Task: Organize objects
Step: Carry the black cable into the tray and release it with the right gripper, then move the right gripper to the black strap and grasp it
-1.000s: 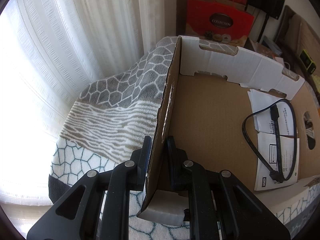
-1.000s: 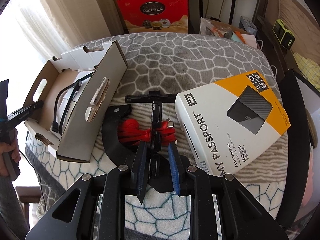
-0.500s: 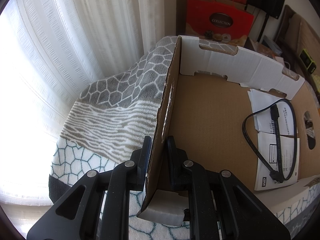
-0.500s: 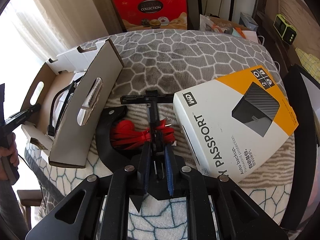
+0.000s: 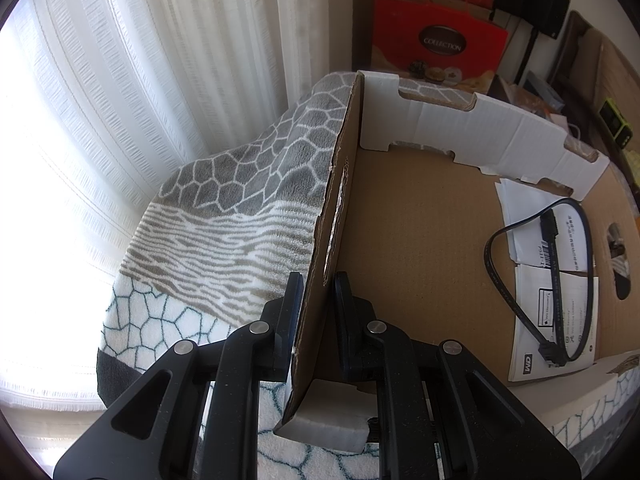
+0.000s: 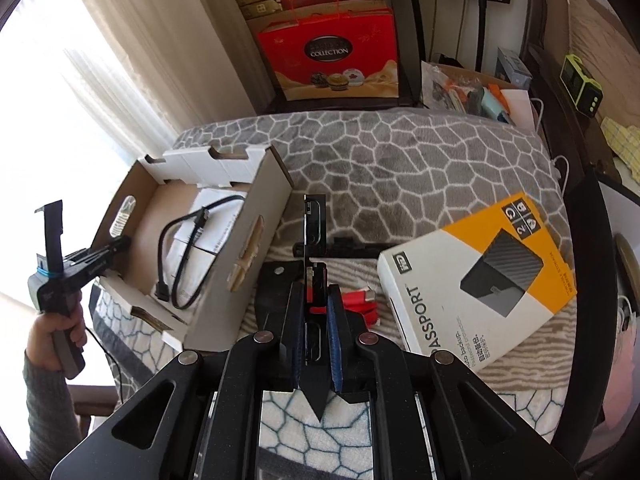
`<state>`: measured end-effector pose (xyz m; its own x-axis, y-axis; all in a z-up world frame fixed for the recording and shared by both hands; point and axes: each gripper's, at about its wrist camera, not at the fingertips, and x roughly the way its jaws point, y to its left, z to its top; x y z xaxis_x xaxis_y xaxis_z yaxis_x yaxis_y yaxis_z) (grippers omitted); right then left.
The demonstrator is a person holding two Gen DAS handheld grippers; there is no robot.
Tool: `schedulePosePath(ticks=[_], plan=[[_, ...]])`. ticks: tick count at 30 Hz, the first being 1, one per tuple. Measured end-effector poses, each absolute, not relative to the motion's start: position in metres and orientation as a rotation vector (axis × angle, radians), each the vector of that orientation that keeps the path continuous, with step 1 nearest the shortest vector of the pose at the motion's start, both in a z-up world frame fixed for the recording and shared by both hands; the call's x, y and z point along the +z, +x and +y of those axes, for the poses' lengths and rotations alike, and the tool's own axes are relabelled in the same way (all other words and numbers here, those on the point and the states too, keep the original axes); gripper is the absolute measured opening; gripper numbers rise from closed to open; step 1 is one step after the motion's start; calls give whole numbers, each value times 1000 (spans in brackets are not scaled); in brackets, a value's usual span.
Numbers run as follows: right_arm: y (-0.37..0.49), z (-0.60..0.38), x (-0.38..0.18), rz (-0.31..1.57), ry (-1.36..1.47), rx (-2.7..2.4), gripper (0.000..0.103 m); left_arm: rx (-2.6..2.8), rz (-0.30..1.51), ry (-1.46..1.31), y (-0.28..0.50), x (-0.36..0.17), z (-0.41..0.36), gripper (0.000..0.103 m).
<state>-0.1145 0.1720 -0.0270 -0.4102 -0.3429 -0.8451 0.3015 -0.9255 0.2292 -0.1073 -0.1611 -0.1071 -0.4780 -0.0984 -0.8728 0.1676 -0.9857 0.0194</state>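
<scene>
Patterned grey and white blanket [image 6: 400, 160] covers the surface where a cardboard tray [image 5: 420, 248] is set. Its side wall is pinched by the left gripper [image 5: 316, 300], and a black cable [image 5: 556, 280] is coiled inside. A black bracket [image 6: 314, 264] is clamped edge-on by the right gripper [image 6: 314, 320], beside the hard-drive box [image 6: 480, 276].

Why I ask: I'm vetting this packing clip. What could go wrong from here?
1. The right tool pinches the long black plastic piece by a narrow part; it may pivot or slip.
2. The red cable lies right under that piece and might snag.
3. The left tool grips one thin wall of the cardboard tray; a pull could bend it or tip the tray, shifting the black cable.
</scene>
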Motion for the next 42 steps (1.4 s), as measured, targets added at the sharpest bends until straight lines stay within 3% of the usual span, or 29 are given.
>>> schedulePosePath(ticks=[11, 24, 29, 38, 42], plan=[[-129, 92, -19, -6, 1424, -2215, 10, -2573, 103, 1513, -107, -107, -161, 13], [-153, 57, -61, -157, 1573, -2156, 10, -2573, 105, 1514, -106, -106, -162, 13], [-159, 58, -68, -192, 1611, -2163, 14, -2574, 105, 1515, -106, -106, -162, 13], [-143, 74, -38, -19, 1497, -2253, 15, -2574, 105, 1514, -107, -106, -162, 13], [-137, 91, -28, 61, 1472, -2297, 21, -2573, 106, 1514, -107, -106, -162, 13]])
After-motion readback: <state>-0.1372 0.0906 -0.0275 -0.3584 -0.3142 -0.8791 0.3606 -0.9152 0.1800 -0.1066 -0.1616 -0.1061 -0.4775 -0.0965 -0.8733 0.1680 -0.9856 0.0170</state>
